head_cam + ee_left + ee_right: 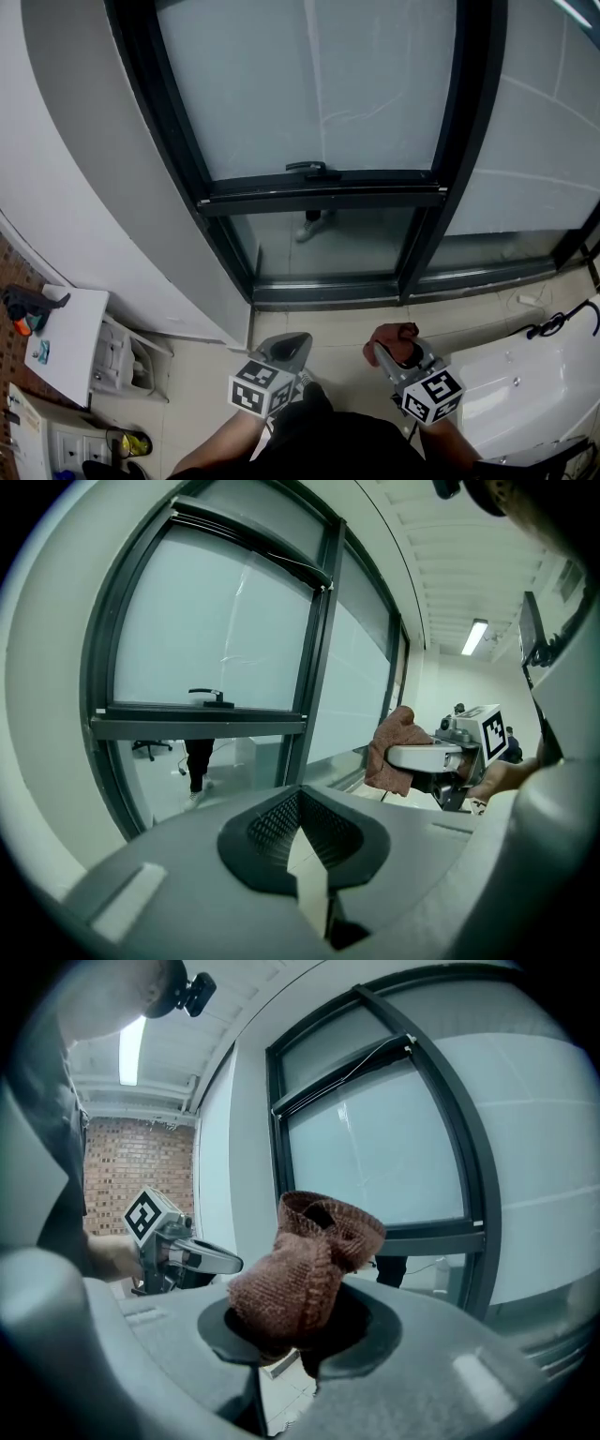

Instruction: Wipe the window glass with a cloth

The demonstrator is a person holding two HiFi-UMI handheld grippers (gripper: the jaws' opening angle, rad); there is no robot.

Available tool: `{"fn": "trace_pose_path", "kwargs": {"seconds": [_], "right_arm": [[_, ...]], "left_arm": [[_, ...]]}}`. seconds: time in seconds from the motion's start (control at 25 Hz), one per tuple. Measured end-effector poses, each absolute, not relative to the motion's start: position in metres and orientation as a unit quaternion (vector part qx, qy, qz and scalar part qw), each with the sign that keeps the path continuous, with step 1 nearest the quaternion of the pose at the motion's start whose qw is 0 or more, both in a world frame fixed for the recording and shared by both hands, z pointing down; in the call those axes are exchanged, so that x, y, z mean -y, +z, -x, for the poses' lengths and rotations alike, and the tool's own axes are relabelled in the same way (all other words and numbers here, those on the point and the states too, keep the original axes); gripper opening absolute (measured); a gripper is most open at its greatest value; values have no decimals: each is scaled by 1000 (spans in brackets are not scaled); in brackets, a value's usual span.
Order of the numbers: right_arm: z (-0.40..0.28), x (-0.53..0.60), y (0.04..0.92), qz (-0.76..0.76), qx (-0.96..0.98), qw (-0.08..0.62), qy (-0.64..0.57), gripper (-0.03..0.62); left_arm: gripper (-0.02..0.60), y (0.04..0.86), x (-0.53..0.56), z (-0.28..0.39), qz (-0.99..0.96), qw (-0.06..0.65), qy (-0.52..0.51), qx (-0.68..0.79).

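The window glass [309, 84] fills the top of the head view, framed in dark metal with a handle [312, 169] on its lower bar. A bunched reddish-brown cloth [392, 339] sticks out of my right gripper [386, 352], which is shut on it below the window. The cloth [309, 1260] fills the middle of the right gripper view and also shows as the cloth [394, 750] in the left gripper view. My left gripper [292, 349] is shut with nothing in it, level with the right one. Both are well short of the glass [216, 630].
A white cabinet [70, 337] with small items stands at the lower left. A white tub-like unit [525, 375] with a black cable [553, 323] sits at the lower right. A curved white wall [84, 187] borders the window's left. Tiled floor [337, 328] lies below the frame.
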State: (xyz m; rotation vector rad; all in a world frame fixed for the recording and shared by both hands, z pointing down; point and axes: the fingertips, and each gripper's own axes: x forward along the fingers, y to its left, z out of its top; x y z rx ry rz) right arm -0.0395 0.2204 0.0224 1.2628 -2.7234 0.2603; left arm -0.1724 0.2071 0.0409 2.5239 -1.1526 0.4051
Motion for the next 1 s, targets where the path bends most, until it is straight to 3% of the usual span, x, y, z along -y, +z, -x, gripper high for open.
{"fn": "trace_pose_path", "kwargs": {"seconds": [1.0], "right_arm": [[40, -222, 26, -420, 901, 70, 84, 98]], "left_arm": [[17, 39, -206, 176, -887, 165, 138, 409]]}}
